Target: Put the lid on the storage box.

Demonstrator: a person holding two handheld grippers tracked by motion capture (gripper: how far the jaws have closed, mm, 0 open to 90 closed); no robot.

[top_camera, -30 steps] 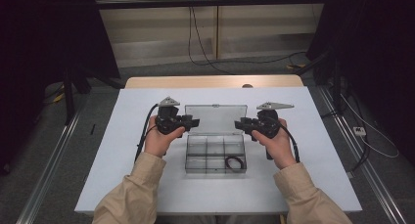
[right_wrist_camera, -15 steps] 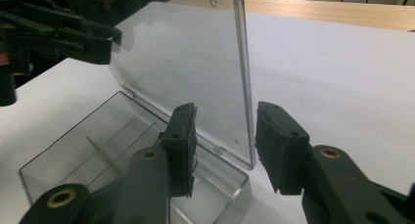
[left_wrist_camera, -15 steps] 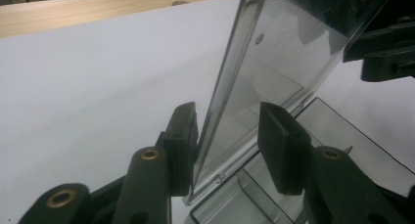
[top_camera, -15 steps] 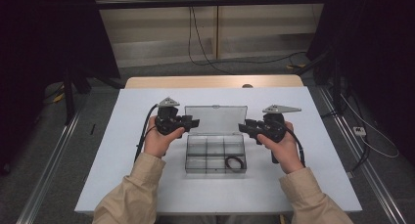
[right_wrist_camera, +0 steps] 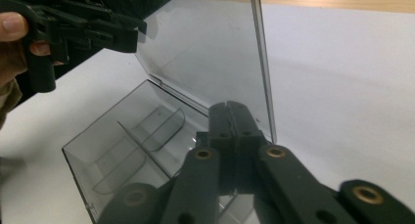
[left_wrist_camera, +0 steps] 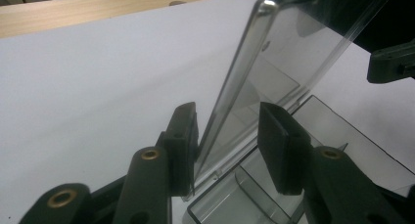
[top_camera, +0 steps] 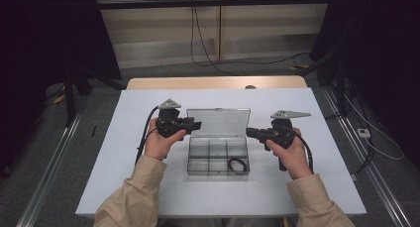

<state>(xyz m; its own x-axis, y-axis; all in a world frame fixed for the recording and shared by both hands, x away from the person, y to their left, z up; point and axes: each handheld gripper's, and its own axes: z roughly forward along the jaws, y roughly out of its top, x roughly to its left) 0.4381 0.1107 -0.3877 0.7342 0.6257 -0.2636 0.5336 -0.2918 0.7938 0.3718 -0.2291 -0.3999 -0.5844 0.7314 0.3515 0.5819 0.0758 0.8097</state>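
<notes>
A clear plastic compartment box (top_camera: 197,157) sits mid-table with its lid (top_camera: 218,122) standing upright. A black ring (top_camera: 237,165) lies in its front right compartment. My left gripper (top_camera: 194,124) is at the lid's left edge. In the left gripper view the jaws (left_wrist_camera: 227,111) stand apart astride the lid (left_wrist_camera: 274,62), the left pad (left_wrist_camera: 183,141) against its rim and the other pad clear of it. My right gripper (top_camera: 250,133) is just right of the lid. Its jaws (right_wrist_camera: 235,106) have just closed, shut with nothing between them, beside the lid's edge (right_wrist_camera: 262,62).
The white table (top_camera: 148,187) has bare room on both sides of the box and in front of it. A wooden strip (top_camera: 198,83) runs along its far edge. Cables (top_camera: 208,53) lie on the floor beyond, and a metal rail (top_camera: 49,177) runs down the left side.
My right gripper has drawn a little to the right and toward the person, off the lid, and its jaws have closed. The left gripper and the lid have stayed put.
</notes>
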